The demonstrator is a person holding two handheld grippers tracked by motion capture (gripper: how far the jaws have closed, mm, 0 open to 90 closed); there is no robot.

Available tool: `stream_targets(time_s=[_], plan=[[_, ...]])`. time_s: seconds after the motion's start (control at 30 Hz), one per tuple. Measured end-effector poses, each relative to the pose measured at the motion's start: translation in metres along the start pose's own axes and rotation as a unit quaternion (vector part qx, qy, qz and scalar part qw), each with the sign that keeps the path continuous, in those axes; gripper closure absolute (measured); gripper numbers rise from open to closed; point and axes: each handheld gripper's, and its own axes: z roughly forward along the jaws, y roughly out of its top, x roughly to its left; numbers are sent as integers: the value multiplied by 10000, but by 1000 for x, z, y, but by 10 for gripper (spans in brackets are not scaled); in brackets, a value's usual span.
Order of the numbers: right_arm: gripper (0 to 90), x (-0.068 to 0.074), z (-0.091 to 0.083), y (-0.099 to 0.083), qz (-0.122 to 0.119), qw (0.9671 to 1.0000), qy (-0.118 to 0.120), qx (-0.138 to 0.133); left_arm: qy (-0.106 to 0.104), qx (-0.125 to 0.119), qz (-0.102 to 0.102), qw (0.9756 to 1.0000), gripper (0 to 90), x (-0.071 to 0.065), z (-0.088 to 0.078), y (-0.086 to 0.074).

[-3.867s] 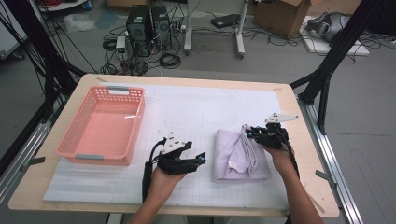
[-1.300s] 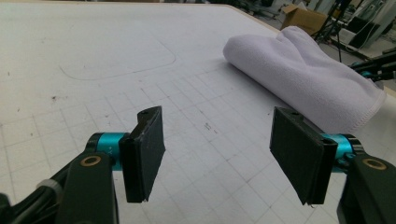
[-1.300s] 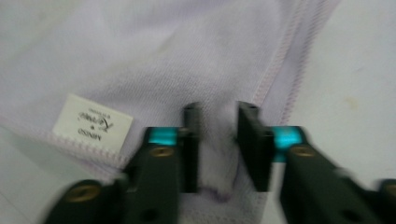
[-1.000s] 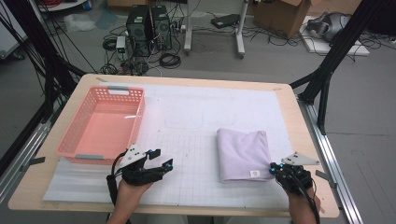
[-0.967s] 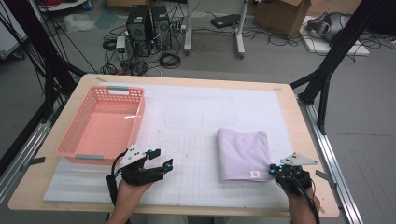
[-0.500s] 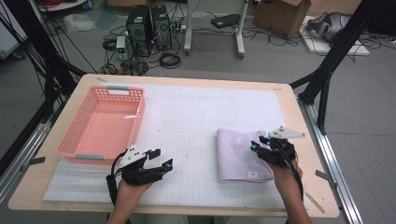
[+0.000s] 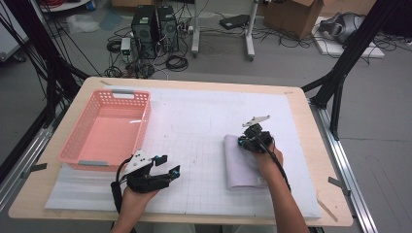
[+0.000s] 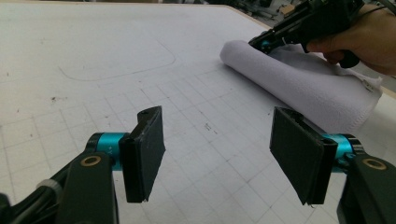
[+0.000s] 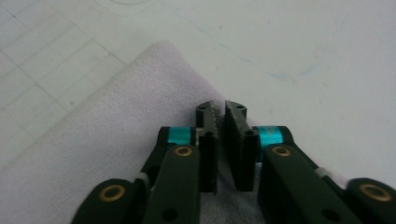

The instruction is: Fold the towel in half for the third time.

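Observation:
A folded pale lilac cloth (image 7: 243,169) lies on the white gridded mat (image 7: 194,116), right of centre. My right gripper (image 7: 242,141) rests on the cloth's far left corner, jaws nearly together with a thin slit between them. In the right gripper view the gripper (image 9: 222,108) lies over the cloth (image 9: 93,126) at its edge; whether fabric is pinched is unclear. My left gripper (image 7: 167,164) hovers open near the front edge, left of the cloth, with nothing between its pads (image 8: 144,149). From the left gripper view, the cloth (image 8: 303,88) and the right gripper (image 8: 261,44) lie ahead to the right.
A pink plastic basket (image 7: 77,141) stands at the left of the table, just beyond my left hand. Wooden table edges frame the mat. Black frame legs, computers and cables sit on the floor behind.
My right gripper has moved from the front right corner of the table forward over the cloth to its far left corner. The left gripper has stayed put and open.

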Motion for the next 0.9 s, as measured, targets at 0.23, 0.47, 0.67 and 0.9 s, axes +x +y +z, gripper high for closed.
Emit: stream_targets(time_s=[0.23, 0.47, 0.67, 0.9], plan=[[622, 6, 2, 7, 171, 9979, 241, -574, -16, 30, 3, 10000, 354, 0, 1, 0], [812, -20, -27, -13, 298, 9954, -584, -701, -36, -8, -1, 10000, 353, -1, 1, 0], [812, -41, -15, -40, 689, 9924, -942, -399, -41, -43, -8, 10000, 351, -1, 0, 0], [668, -51, -45, -52, 1032, 9846, -967, -1030, -54, -49, 5, 10000, 349, -1, 0, 0]])
